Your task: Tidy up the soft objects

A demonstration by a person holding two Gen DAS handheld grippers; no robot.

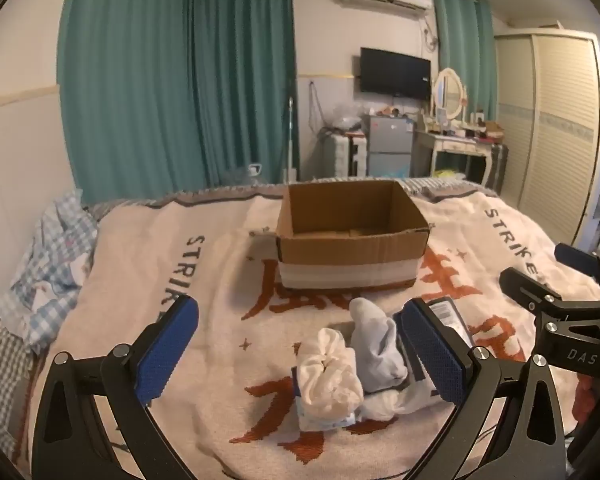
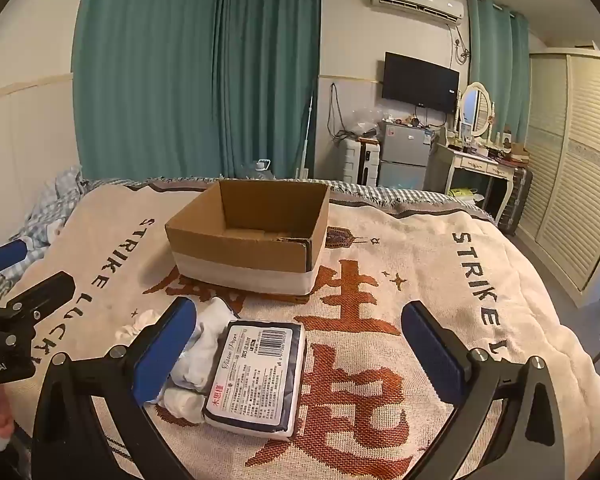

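Both the left gripper (image 1: 298, 344) and right gripper (image 2: 300, 344) are hovering with jaws released over rolled socks (image 1: 328, 380) and a tissue pack (image 2: 256, 376), near the cardboard box (image 1: 352, 236).

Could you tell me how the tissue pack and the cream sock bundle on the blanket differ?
The tissue pack is a flat rectangular packet with a printed label and barcode; the cream sock bundle is a rounded, wrinkled lump of plain cloth. The tissue pack has a dark navy edge, while the sock bundle is off-white. Both lie on the blanket in front of the cardboard box, outside it, ungripped.
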